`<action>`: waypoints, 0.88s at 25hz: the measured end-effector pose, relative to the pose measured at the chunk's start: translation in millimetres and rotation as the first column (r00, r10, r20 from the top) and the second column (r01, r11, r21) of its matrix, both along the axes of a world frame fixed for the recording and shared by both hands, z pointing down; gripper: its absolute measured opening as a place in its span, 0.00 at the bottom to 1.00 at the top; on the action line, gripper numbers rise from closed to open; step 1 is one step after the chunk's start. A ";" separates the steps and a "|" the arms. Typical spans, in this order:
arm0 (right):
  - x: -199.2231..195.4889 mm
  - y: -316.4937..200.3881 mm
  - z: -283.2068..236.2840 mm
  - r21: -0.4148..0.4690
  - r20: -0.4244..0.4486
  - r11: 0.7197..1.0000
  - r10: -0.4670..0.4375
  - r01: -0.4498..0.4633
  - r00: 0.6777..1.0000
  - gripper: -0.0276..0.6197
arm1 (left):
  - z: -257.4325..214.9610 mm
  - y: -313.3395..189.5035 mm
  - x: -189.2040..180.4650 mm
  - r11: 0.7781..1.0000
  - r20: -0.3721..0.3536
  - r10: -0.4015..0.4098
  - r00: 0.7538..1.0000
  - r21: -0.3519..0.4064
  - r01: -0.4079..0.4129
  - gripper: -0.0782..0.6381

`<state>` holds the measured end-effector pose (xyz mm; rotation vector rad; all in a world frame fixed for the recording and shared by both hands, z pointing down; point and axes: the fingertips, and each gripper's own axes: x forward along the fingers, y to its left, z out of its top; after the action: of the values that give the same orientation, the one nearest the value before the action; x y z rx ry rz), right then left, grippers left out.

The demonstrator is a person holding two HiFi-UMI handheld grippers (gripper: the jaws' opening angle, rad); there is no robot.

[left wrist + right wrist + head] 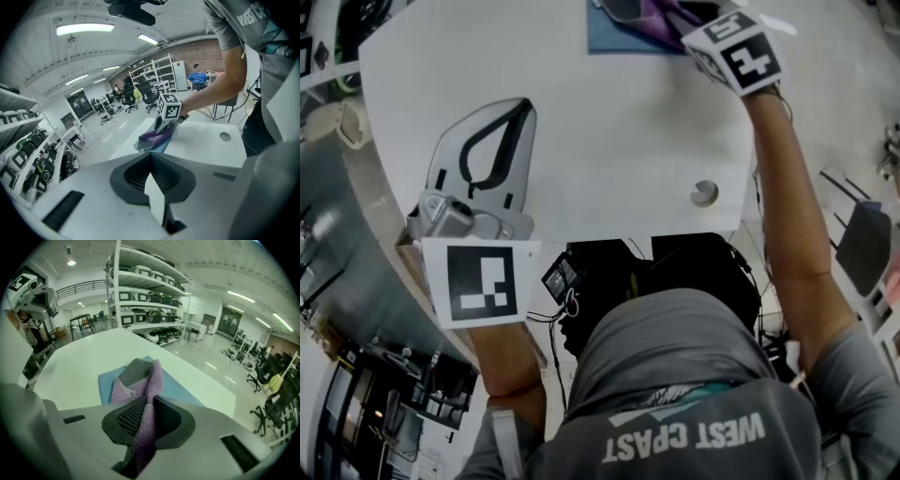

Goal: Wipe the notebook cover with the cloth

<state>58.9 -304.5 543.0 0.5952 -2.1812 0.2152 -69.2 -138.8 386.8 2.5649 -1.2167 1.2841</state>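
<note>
The white table (581,141) fills most of the head view, rounded along its left side. The blue notebook (187,387) lies flat on it near the far edge, well away from my body.

On the notebook sits the cloth (147,380), purple with a grey face, bunched into a ridge. One end of it runs back into my right claw (145,413). That claw's jaws are nearly together and pinch the cloth firmly between the ribbed pads. It points down over the notebook's near edge.

My left claw (151,157) is at the near left of the table, well apart from the notebook. Its jaws are closed tip to tip with nothing between them. I cannot tell whether it touches the tabletop.

A small round hole (704,193) sits in the table near my right forearm.
</note>
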 end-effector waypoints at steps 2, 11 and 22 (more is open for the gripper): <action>-42.2 8.1 1.1 0.001 0.028 0.997 -0.072 0.072 0.997 0.15 | 1.1 1.2 0.3 1.000 0.005 0.000 1.000 -0.003 0.000 0.11; -41.3 9.3 10.3 -0.062 0.008 0.995 -0.081 0.082 0.997 0.15 | -5.0 4.2 -6.3 1.000 0.024 -0.024 0.999 0.000 0.024 0.11; 65.5 -26.1 0.4 -0.011 -0.065 0.989 0.147 -0.148 0.987 0.15 | -9.9 -4.0 -1.9 1.000 0.030 0.020 0.999 0.017 -0.020 0.11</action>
<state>124.4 -330.7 543.4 0.7460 -2.0738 0.2888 -71.1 -142.8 376.9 2.5860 -1.2153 1.3256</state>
